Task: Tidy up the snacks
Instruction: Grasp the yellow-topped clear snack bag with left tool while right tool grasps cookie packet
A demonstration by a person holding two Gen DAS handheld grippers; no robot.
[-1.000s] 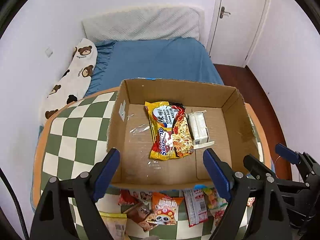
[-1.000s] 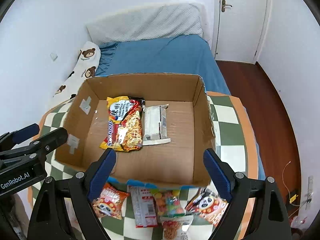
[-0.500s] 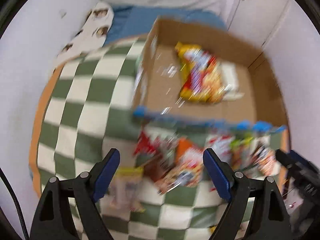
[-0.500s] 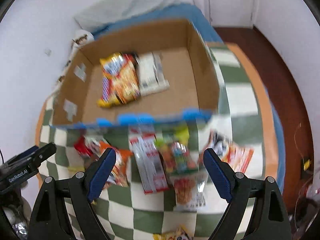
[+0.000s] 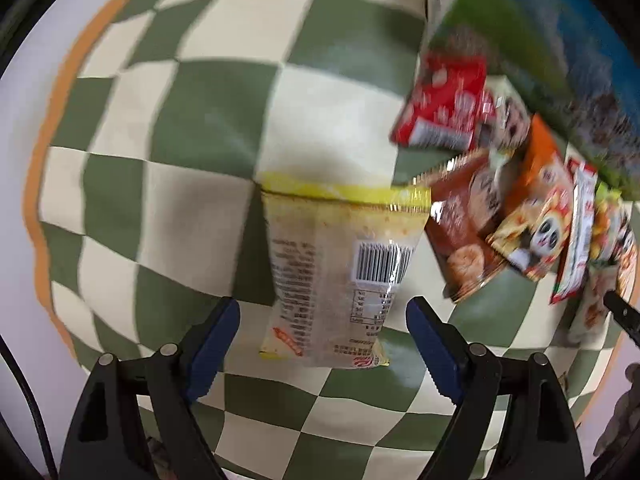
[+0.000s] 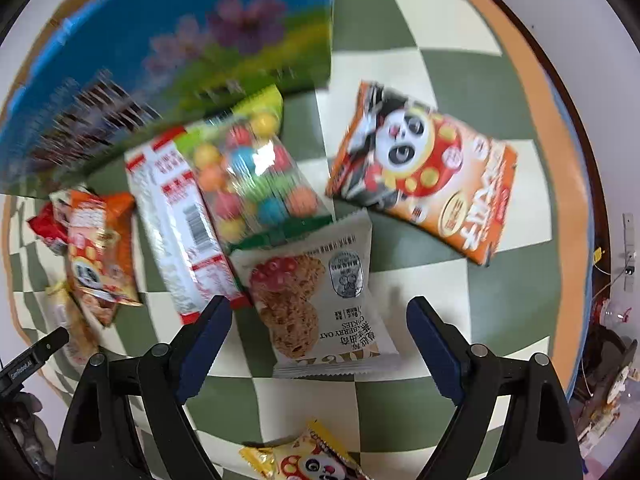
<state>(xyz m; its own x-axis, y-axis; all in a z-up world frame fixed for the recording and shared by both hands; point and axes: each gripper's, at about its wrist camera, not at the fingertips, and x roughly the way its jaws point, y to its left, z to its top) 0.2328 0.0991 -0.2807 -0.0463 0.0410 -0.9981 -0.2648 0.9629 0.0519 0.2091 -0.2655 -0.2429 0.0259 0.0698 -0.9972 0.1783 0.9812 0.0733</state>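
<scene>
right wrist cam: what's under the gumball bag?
The gumball bag overlaps the top edge of the oat cookie pack and part of the white-and-red packet beside it. The checkered tablecloth surely runs beneath, but anything else under the bag is covered.

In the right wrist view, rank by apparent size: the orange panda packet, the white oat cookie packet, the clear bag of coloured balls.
1. Orange panda packet
2. White oat cookie packet and clear bag of coloured balls: look alike, and the overlap hides part of the bag, so unranked.
</scene>
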